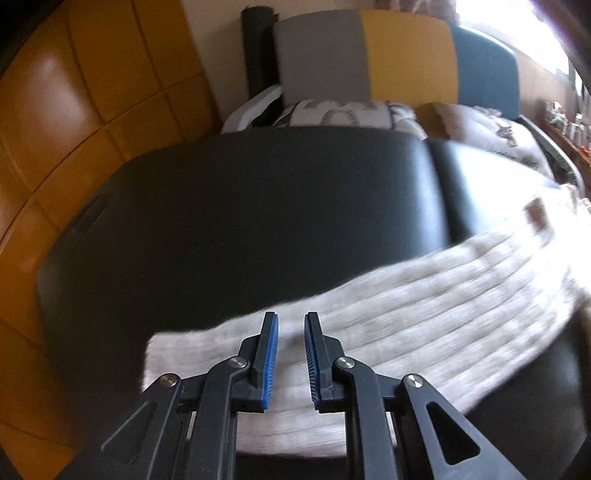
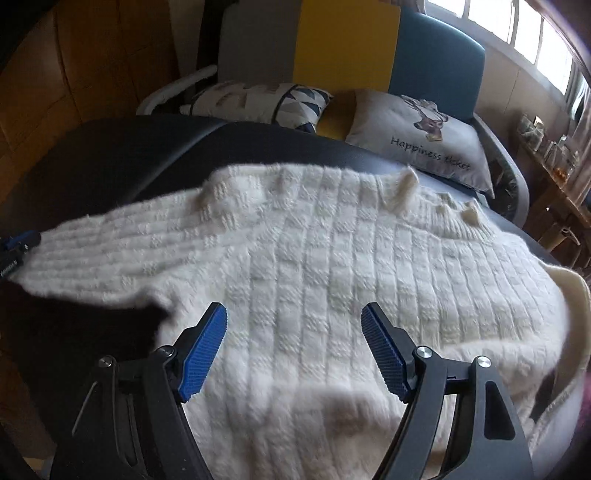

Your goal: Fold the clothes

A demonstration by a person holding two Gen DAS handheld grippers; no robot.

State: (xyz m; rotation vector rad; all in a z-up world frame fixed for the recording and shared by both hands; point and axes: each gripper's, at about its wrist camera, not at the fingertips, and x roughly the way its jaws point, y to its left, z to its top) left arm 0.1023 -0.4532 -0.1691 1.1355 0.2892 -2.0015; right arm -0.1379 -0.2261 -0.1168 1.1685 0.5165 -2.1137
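A cream knitted sweater (image 2: 314,240) lies spread flat on a black padded table (image 2: 110,147), with its collar toward the far right. My right gripper (image 2: 293,314) hovers over the sweater's body near the lower hem, open wide, with nothing between its blue pads. In the left wrist view one sleeve (image 1: 406,295) stretches across the black table (image 1: 240,203) toward the near left. My left gripper (image 1: 291,325) hangs just above the sleeve's cuff end. Its jaws stand a narrow gap apart and no fabric is pinched between them. Part of that left gripper (image 2: 16,245) shows by the sleeve tip in the right wrist view.
Behind the table stands a sofa (image 2: 332,40) with grey, yellow and blue back panels. Two printed pillows (image 2: 417,133) lie on it. Wooden panelling (image 1: 74,92) runs along the left, and bright windows (image 2: 535,33) and a cluttered shelf (image 2: 554,158) are at the right.
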